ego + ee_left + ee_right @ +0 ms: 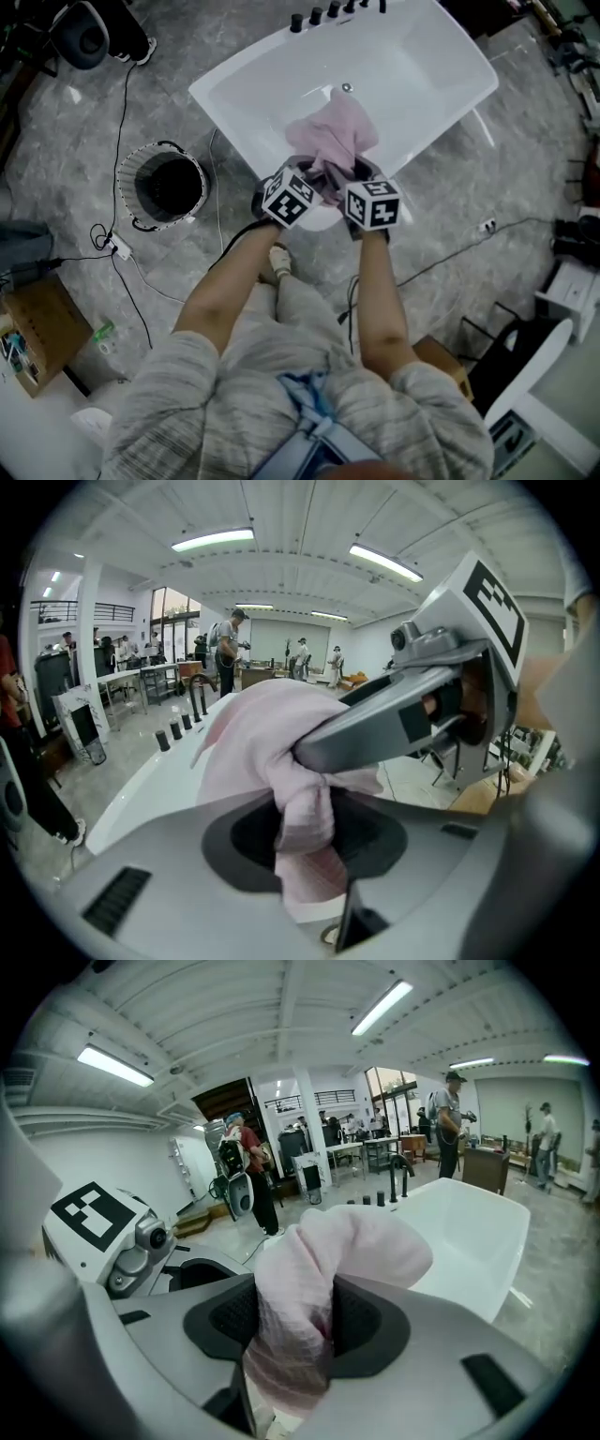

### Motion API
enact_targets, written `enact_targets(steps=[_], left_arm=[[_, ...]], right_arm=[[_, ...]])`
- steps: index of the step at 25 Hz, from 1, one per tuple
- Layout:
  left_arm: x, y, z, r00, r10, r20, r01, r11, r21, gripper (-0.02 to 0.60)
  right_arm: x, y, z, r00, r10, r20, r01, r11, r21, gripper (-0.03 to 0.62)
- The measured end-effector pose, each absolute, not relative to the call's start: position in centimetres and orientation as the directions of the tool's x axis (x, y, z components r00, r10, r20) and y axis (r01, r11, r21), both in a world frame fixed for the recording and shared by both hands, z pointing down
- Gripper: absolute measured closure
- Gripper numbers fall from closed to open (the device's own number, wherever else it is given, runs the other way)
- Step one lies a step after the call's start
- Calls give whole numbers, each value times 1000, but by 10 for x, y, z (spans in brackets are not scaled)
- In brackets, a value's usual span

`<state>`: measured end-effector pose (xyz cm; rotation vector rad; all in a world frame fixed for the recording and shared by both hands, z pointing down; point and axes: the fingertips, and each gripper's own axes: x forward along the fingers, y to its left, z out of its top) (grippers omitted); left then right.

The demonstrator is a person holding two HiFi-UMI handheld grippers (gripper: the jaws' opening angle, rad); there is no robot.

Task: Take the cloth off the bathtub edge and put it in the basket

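Above the near rim of the bathtub (234,112), the pink cloth (333,136) is held bunched, the left gripper (305,832) and right gripper (291,1335) each clamped on a fold. Soft, light and limp, it is best pinched at gathered folds. Open floor (234,253) is seen toward the basket (131,161), though cables (127,112) are strewn beside it

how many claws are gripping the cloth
2. The left claw and the right claw sit side by side over the near end of the tub. Each is shut on a bunched part of the pink cloth.
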<state>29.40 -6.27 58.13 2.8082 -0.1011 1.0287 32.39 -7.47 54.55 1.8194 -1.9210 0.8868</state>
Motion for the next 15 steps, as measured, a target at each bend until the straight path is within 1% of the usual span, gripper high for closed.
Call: enact_targets(steps=[9, 15], left_arm=[[215, -116, 522, 776, -169, 607, -263, -962, 69, 453], [140, -150, 494, 760, -282, 585, -382, -923, 51, 453]], right_arm=[[240, -131, 484, -219, -786, 577, -975, 155, -159, 391], [163, -167, 454, -314, -775, 548, -948, 292, -130, 391]])
